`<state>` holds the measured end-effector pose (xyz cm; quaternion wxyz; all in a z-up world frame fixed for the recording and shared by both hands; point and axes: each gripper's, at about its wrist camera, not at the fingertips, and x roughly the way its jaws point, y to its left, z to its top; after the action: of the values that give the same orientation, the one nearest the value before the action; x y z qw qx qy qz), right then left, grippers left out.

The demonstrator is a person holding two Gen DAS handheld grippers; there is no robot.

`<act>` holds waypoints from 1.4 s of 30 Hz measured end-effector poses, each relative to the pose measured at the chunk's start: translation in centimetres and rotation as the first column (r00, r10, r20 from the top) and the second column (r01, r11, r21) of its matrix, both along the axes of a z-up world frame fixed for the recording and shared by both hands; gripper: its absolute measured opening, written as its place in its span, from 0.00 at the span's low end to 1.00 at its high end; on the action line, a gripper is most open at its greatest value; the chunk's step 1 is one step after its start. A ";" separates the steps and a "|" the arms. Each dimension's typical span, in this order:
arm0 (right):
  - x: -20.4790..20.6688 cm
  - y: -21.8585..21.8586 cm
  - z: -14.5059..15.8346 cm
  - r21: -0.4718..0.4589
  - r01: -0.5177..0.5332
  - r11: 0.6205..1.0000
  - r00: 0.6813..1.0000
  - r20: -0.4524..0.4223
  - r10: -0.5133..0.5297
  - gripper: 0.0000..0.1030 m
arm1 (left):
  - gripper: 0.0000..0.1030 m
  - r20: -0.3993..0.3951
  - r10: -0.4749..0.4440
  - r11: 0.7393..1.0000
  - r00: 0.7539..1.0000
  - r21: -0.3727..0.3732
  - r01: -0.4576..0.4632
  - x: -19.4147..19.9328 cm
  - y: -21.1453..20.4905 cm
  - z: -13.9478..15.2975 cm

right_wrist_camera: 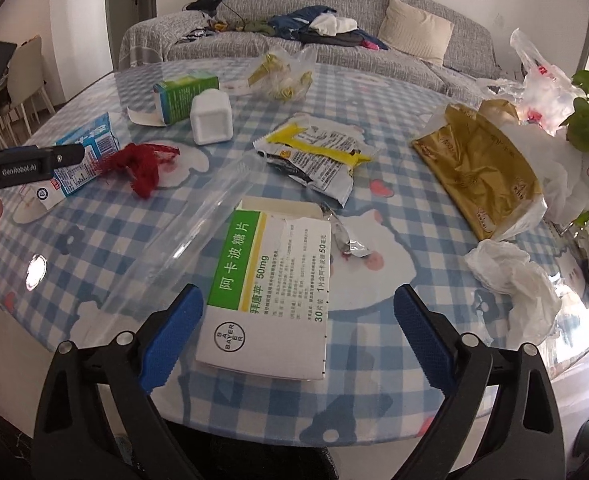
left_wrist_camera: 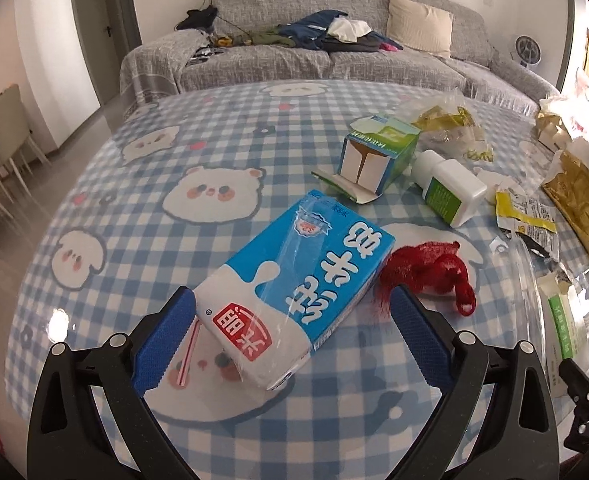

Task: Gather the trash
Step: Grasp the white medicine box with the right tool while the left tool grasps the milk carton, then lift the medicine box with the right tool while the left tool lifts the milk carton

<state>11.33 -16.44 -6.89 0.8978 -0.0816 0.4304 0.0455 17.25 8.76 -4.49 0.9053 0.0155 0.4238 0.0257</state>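
Progress: nothing is seen collected; all trash is judged still spread over the tabletop (left_wrist_camera: 142, 208), and no bin is visible.
Left gripper (left_wrist_camera: 290, 326): held wide, astride the near end of the milk carton (left_wrist_camera: 294, 276), not yet closed.
Right gripper (right_wrist_camera: 298, 330): held wide over the medicine box (right_wrist_camera: 270, 288), empty.
Count: one milk carton, one red net (left_wrist_camera: 430, 270), one white bottle (left_wrist_camera: 448, 188), two medicine boxes, one gold bag (right_wrist_camera: 482, 172), one torn yellow wrapper (right_wrist_camera: 314, 156).

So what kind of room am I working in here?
Most likely a home living room: a grey covered sofa piled with clothes stands behind a table under a blue checked cartoon tablecloth, and dining chairs stand off to the left.
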 end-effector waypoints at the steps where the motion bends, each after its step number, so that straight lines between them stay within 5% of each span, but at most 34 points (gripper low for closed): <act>1: 0.1 0.0 -0.1 -0.001 0.001 1.000 1.000 -0.006 -0.001 0.87 | 0.92 -0.001 -0.003 1.000 1.000 0.009 0.003 0.2 -0.1 0.0; 17: 1.1 -1.4 -1.2 0.007 0.028 1.000 0.998 -0.059 -0.027 0.70 | 0.89 -0.049 -0.132 0.988 0.990 0.075 0.135 3.0 0.1 -1.3; 42: 0.4 -2.1 0.0 0.030 0.041 0.999 0.999 -0.034 -0.040 0.64 | 0.64 -0.032 0.020 0.999 0.999 0.033 -0.019 0.9 0.9 -0.1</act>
<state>11.75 -18.51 -6.91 0.8925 -0.0581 0.4460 0.0352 18.19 9.63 -4.56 0.8977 0.0266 0.4379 0.0413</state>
